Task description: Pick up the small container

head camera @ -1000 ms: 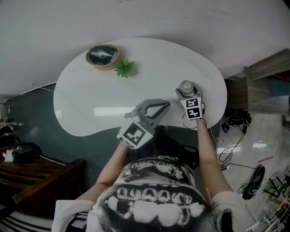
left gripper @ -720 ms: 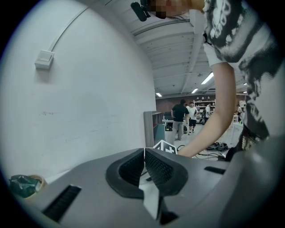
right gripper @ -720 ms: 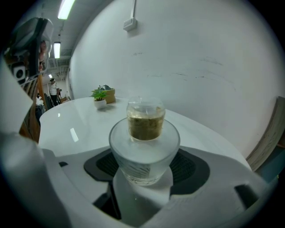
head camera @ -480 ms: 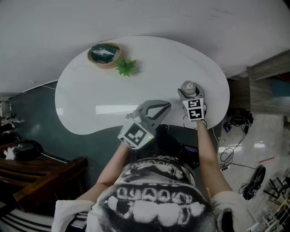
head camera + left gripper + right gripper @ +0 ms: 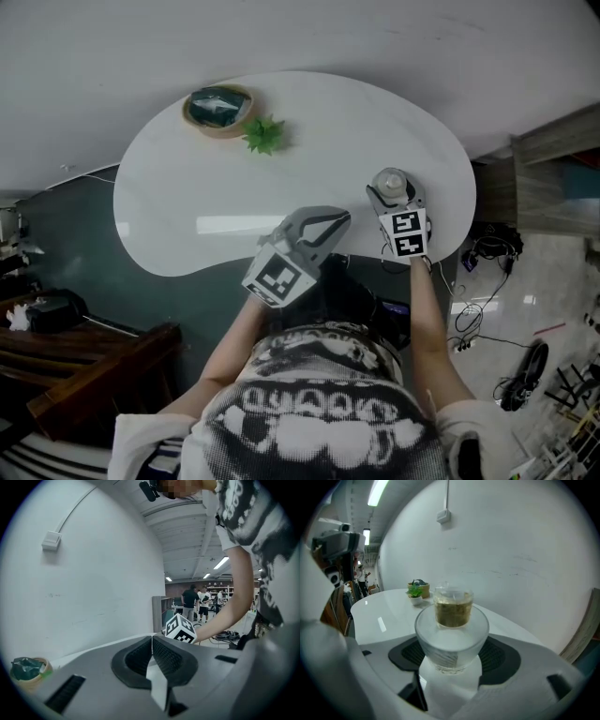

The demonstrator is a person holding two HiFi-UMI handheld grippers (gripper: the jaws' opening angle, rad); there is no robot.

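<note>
The small container (image 5: 389, 180) is a clear glass cup with a smaller glass of brownish stuff (image 5: 453, 606) standing in it. It is at the right end of the white table (image 5: 187, 197). My right gripper (image 5: 387, 190) is shut on it, and in the right gripper view the ribbed pads (image 5: 408, 654) press the cup's (image 5: 451, 632) sides. Whether the cup is off the table I cannot tell. My left gripper (image 5: 343, 218) hovers over the table's front edge with nothing in it. In the left gripper view its jaws (image 5: 152, 641) meet in a thin line.
A wooden bowl (image 5: 217, 110) holding something teal and a small green plant (image 5: 262, 137) stand at the table's far left. A white wall runs behind the table. Dark wooden furniture (image 5: 84, 366) is low on the left, and cables (image 5: 487, 253) lie on the floor at right.
My right gripper has drawn slightly back toward the person with the container in it. The left gripper has hardly moved.
</note>
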